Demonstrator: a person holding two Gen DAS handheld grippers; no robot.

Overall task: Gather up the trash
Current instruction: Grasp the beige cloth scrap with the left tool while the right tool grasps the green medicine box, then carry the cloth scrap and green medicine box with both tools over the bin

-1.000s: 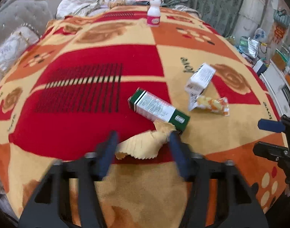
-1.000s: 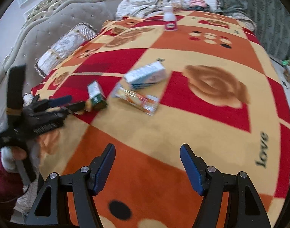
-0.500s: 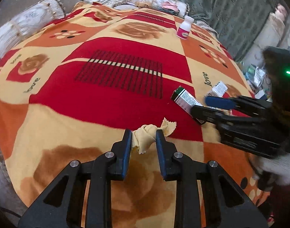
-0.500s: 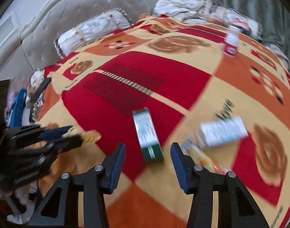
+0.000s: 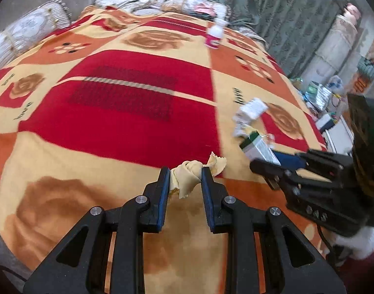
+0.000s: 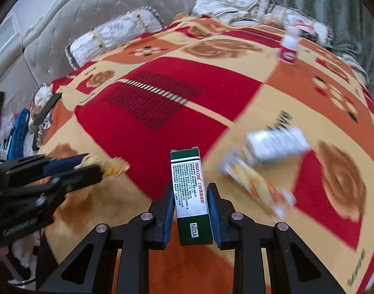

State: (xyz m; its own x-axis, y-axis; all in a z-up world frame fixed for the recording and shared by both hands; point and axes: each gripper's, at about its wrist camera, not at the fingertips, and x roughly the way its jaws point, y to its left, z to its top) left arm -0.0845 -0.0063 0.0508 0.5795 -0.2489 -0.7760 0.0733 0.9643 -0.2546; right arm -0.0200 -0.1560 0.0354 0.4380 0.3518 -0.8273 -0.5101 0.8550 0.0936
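The left claw (image 5: 183, 178) is closed tightly on a crumpled yellow tissue (image 5: 187, 176), whose frilled edges stick out beyond and below the pads. The right claw (image 6: 190, 210) is clamped on the lower part of a green and white medicine box (image 6: 190, 191), which stands lengthwise between the pads with its far end pointing away. Both pieces appear lifted just clear of the patterned blanket (image 5: 128, 132) on the bed. A white carton (image 6: 276, 143) and a flat orange snack wrapper (image 6: 256, 188) are left lying on the blanket to the right, touching or nearly so, and a small pink-labelled bottle (image 6: 288, 49) stands far back. To do this step well, both grips should be kept firm while the items are carried off, since the box is held only near one end and could pivot; no bin is seen in either view
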